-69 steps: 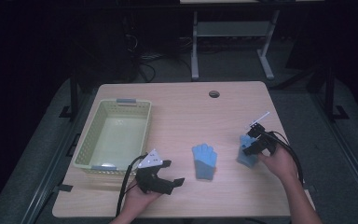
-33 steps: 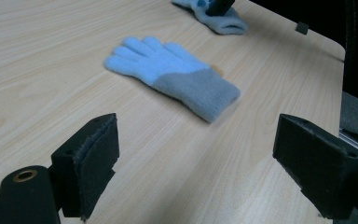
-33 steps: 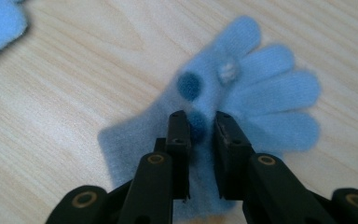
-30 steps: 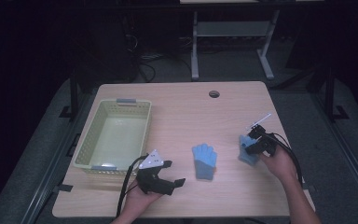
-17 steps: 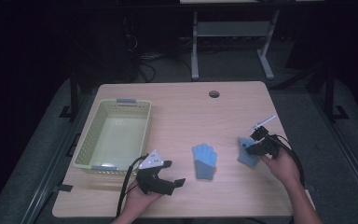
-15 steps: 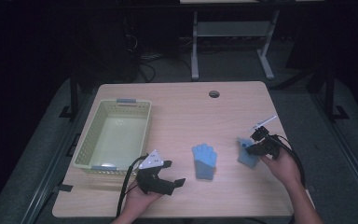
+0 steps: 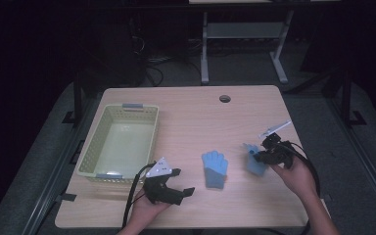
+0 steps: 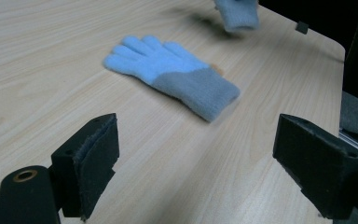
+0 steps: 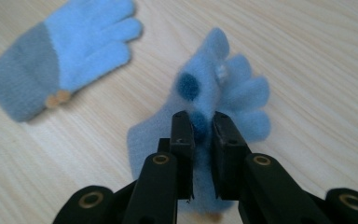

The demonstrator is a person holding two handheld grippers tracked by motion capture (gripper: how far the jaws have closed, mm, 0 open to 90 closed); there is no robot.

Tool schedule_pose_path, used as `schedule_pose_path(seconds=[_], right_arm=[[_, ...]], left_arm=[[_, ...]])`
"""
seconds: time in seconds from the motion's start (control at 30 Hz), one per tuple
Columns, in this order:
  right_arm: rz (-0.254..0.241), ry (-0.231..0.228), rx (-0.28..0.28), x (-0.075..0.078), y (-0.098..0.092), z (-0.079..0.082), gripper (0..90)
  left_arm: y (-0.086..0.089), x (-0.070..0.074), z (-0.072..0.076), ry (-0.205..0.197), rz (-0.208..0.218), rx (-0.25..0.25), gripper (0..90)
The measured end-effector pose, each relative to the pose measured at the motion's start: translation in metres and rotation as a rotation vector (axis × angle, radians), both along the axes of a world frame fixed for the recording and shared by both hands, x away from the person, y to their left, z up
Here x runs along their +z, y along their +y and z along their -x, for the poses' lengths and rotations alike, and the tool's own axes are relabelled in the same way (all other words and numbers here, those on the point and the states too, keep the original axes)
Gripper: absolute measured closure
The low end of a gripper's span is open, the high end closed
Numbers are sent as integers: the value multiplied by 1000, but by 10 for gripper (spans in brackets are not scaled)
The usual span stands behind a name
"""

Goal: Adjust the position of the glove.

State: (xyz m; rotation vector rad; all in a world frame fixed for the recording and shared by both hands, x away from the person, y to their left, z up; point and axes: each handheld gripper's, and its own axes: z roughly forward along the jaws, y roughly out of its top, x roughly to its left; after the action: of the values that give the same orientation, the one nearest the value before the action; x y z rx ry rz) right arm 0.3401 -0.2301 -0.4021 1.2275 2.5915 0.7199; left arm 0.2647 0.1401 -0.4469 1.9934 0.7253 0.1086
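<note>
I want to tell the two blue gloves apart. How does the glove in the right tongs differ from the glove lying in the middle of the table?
The held glove is pinched in the shut right tongs and bunched; the middle glove lies flat and free. The held glove shows dark blue dots; the middle glove shows a plain light hand with two small tan buttons by its grey cuff. Both are light blue knit gloves.

- No readable text, label, brand, number or sign anywhere.
- Plain knit on both gloves, bare wood grain on the table, unmarked plastic on the basket.
</note>
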Motion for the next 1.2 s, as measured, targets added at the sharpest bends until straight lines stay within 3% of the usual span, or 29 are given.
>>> schedule_pose_path(seconds=[0.17,0.43,0.6,0.73,1.2], right_arm=[[-16,-14,30,8,9,4,804],[-1,-26,88,15,31,7,804],[-34,-15,129,20,49,7,802],[-62,-1,154,18,61,8,802],[-71,36,226,7,93,7,799]], left_arm=[[0,0,0,1,6,5,141],[0,0,0,2,3,0,141],[0,0,0,2,10,4,141],[1,0,0,4,10,5,141],[1,0,-1,2,9,5,141]])
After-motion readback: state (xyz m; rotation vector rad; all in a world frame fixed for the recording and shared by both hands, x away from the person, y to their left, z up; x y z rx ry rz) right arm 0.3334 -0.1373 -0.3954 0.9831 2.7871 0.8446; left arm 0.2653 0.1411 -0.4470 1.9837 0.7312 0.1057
